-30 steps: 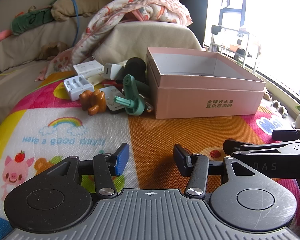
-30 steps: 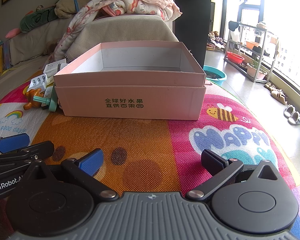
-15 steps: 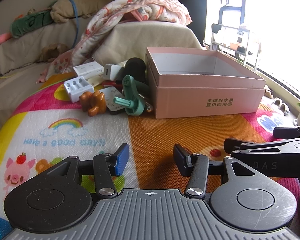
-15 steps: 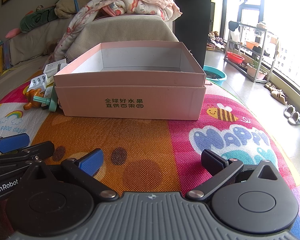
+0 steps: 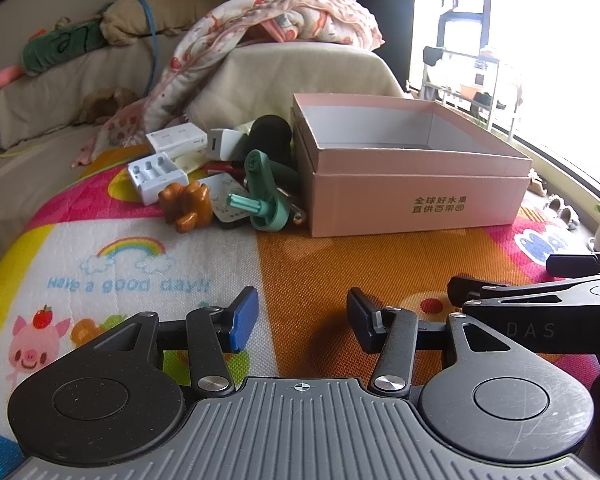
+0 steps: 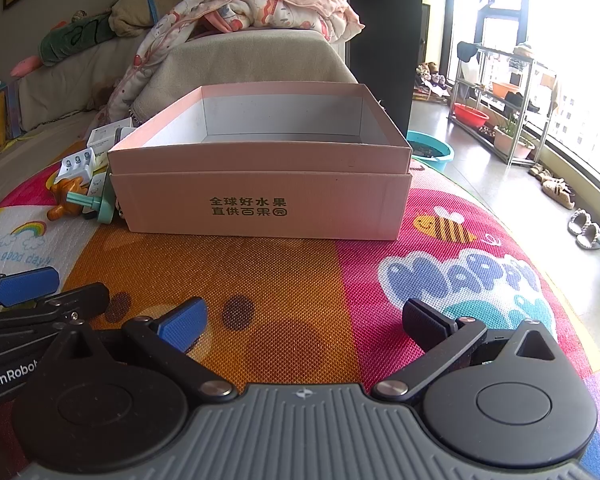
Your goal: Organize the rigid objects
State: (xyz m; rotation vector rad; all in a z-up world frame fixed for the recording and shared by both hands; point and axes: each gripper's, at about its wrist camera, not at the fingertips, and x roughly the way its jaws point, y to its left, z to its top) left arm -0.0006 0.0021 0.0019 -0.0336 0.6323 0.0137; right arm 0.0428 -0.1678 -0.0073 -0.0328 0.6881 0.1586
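Two grippers over the mat (image 5: 320,264), both empty: left gripper (image 5: 302,318) jaws part open, right gripper (image 6: 306,322) jaws wide. Box (image 6: 260,196) sits ahead, open top. Clutter just left of it: green tool (image 5: 266,196), brown figure (image 5: 186,206), white charger (image 5: 156,176).

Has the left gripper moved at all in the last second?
No. In the left wrist view the left gripper sits in the same spot against the pink box and the mat's rainbow print, jaws open and empty.
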